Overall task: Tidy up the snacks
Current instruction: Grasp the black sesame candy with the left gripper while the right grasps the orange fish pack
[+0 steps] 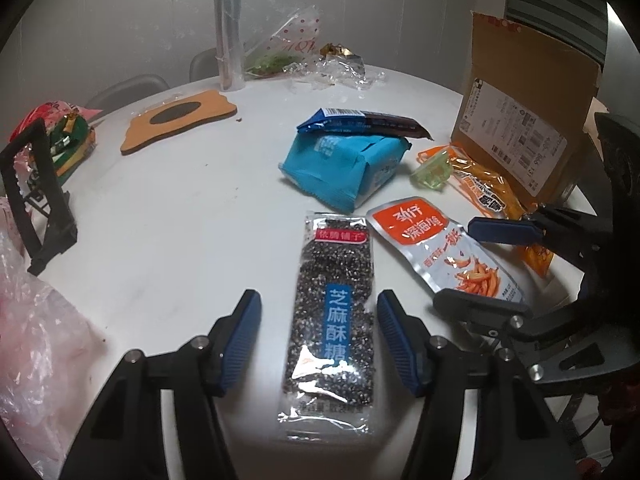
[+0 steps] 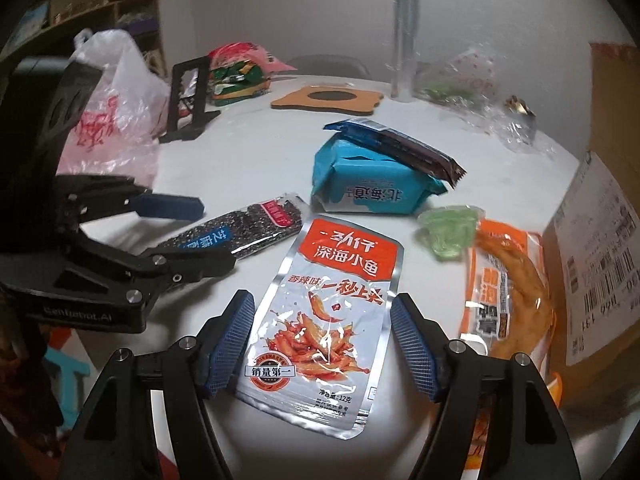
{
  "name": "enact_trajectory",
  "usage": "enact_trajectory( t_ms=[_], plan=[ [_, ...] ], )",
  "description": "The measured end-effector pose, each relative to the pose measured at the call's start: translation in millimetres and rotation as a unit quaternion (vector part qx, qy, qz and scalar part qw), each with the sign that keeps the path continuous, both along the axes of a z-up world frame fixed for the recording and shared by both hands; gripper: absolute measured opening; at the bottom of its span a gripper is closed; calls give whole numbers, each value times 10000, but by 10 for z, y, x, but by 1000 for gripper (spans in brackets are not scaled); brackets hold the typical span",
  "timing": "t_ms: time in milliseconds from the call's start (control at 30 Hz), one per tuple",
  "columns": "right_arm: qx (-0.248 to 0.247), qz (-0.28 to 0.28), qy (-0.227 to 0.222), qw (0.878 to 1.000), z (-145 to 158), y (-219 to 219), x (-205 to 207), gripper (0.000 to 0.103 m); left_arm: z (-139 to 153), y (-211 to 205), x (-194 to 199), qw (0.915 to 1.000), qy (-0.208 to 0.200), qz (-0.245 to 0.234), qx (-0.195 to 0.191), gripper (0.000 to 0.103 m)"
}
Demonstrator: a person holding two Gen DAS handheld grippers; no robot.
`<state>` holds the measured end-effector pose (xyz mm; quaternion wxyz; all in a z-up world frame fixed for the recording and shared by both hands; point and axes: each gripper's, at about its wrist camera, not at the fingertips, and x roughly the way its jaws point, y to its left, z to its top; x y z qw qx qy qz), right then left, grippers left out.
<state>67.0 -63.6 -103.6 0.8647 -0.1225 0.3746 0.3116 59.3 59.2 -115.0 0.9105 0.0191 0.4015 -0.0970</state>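
Observation:
On the white round table, a black sesame candy packet (image 1: 330, 316) lies flat between the open fingers of my left gripper (image 1: 318, 334). A silver and orange dried fish packet (image 2: 326, 320) lies flat between the open fingers of my right gripper (image 2: 322, 342). Neither packet is gripped. The sesame packet also shows in the right wrist view (image 2: 236, 234), with the left gripper (image 2: 208, 232) around it. The fish packet also shows in the left wrist view (image 1: 440, 252), with the right gripper (image 1: 476, 264) over it.
A blue snack bag (image 1: 344, 168) carries a dark wrapper bar (image 1: 372, 122). A green clip (image 1: 434, 172), an orange packet (image 2: 508, 300) and a cardboard box (image 1: 528, 120) lie right. A black stand (image 1: 36, 196), plastic bags (image 2: 116, 112), a cork mat (image 1: 180, 118) and a foil roll (image 1: 229, 24) lie left and behind.

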Motion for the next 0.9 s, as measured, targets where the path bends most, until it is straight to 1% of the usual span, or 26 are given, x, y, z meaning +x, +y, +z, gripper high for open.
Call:
enact_trajectory(
  t_ms=[33,133,200,333,433,467,500,533,633,767,900],
  plan=[
    [16,-95,47,9999,-5,4,8,70,1,-8,1,10000,-19,-25,4,48],
    [-60,-277,-38,9996,-15,57,1,71,6,-31,-7,10000,-28,-81,34,40],
    [-141,-363,-120,9992,-27,95,-22,71,9,-29,-19,9999,-32,-95,16,39],
    [-128,-571,-140,9982,-30,124,-15,71,4,14,-30,10000,-81,-39,-25,39],
    [-107,-673,-122,9976,-31,152,13,71,9,82,-32,9998,-59,12,-164,39],
    [-60,-681,-97,9976,-28,162,29,71,11,100,-35,9998,-53,22,-179,39],
    [-37,-695,-100,9975,-27,162,34,67,12,116,-45,9999,-57,52,-153,39],
    [-41,-717,-124,9973,-27,166,35,67,13,141,-55,9998,-59,86,-150,39],
    [-80,-653,-222,9976,-38,159,-6,66,32,224,-76,9995,-67,172,-239,39],
    [136,-487,-153,9986,2,112,-44,66,112,296,-94,9991,-181,294,-257,39],
    [103,-326,-356,9988,121,124,-104,66,235,340,-102,9986,-319,345,-255,39]
  ],
)
